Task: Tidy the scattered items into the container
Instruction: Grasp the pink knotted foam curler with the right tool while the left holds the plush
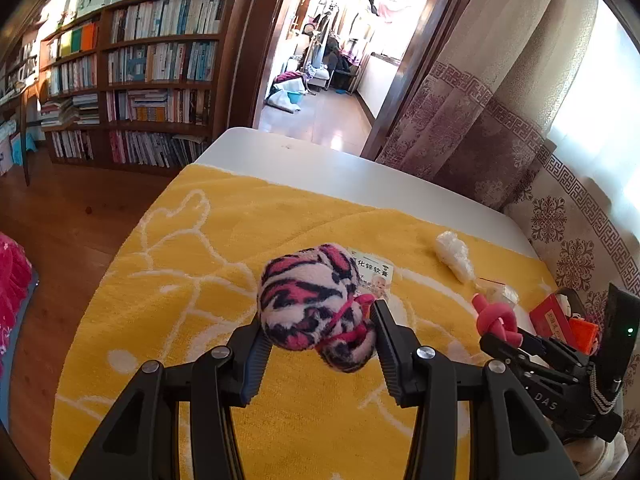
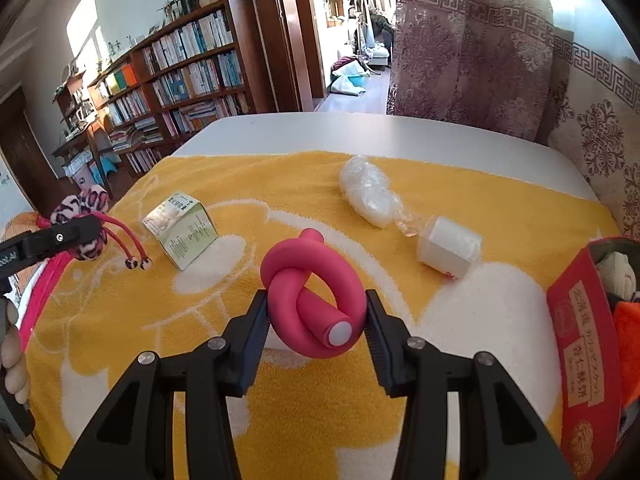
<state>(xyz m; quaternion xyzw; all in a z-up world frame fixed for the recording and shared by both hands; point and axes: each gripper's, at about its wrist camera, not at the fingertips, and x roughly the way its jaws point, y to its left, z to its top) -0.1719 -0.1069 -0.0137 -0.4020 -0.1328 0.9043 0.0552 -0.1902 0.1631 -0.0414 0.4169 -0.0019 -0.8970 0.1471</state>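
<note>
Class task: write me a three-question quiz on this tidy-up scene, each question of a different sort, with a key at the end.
1. True or false: the left tongs are shut on the striped plush toy.
2. Which thing sits between the right tongs? A) the knotted pink foam roller B) the small printed box C) the white jar
3. Fill in: the red container stands at the ______ edge of the yellow towel in the right wrist view.

Key
1. True; both pads press into it and it is off the towel.
2. A
3. right
</note>
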